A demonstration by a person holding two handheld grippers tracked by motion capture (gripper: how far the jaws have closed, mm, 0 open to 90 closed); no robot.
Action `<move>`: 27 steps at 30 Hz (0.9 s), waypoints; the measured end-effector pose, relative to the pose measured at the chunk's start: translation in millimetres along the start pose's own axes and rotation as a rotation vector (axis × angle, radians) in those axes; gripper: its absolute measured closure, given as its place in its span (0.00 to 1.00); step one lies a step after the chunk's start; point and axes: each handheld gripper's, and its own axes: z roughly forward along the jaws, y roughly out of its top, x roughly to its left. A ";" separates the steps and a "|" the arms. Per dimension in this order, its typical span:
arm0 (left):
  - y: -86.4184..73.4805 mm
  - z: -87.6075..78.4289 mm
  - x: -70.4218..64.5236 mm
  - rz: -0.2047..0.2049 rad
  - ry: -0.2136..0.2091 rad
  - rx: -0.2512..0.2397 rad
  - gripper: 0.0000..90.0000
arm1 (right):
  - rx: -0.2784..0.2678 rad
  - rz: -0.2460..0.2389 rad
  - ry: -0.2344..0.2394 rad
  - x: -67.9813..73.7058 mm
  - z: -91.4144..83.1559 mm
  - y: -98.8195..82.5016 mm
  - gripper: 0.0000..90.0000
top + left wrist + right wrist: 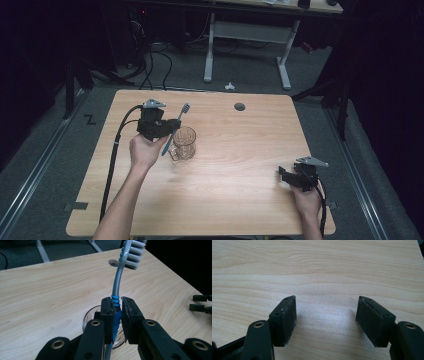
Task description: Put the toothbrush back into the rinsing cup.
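wooden table (235, 165) mid bare; left gripper (172, 124) pinching toothbrush (176, 126) above glass mug (184, 143); right gripper (284, 176) spread near right edge.

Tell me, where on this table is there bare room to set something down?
Bare wood spans the table between the glass mug and the right gripper. It's crowded where the left gripper holds the toothbrush over the mug.
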 end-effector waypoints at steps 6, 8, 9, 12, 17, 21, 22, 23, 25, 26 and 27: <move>0.5 3.4 0.8 -0.001 -0.013 -0.039 0.89 | 0.000 0.000 0.000 0.0 0.0 0.0 0.37; 0.6 4.4 1.5 -0.002 -0.013 -0.044 0.89 | 0.000 0.000 0.000 0.0 0.0 0.0 0.37; 0.6 4.9 1.9 -0.002 -0.013 -0.046 0.89 | 0.000 0.000 0.000 0.0 0.0 0.0 0.37; 0.4 6.1 2.6 -0.003 -0.011 -0.057 0.89 | 0.000 0.000 0.000 0.0 0.0 0.0 0.37; 0.4 7.8 3.2 0.000 -0.014 -0.083 0.89 | 0.000 0.001 0.000 0.0 -0.1 0.0 0.37; 0.3 10.1 3.7 0.002 -0.015 -0.096 0.89 | 0.000 0.000 0.000 0.0 -0.1 0.0 0.37; 0.2 10.7 3.9 0.003 -0.015 -0.098 0.89 | 0.000 0.000 0.000 0.0 -0.1 0.0 0.37; 0.0 11.4 3.9 0.002 -0.015 -0.101 0.89 | 0.000 0.000 0.000 0.0 -0.1 0.0 0.37; -0.2 12.3 4.0 0.002 -0.015 -0.104 0.89 | 0.000 0.000 0.000 0.0 -0.1 0.0 0.37; -0.2 12.6 4.1 0.002 -0.015 -0.107 0.89 | 0.000 0.000 0.000 0.0 -0.1 0.0 0.37; -0.3 13.0 4.1 0.002 -0.016 -0.110 0.89 | 0.000 0.000 0.000 0.0 -0.1 0.0 0.37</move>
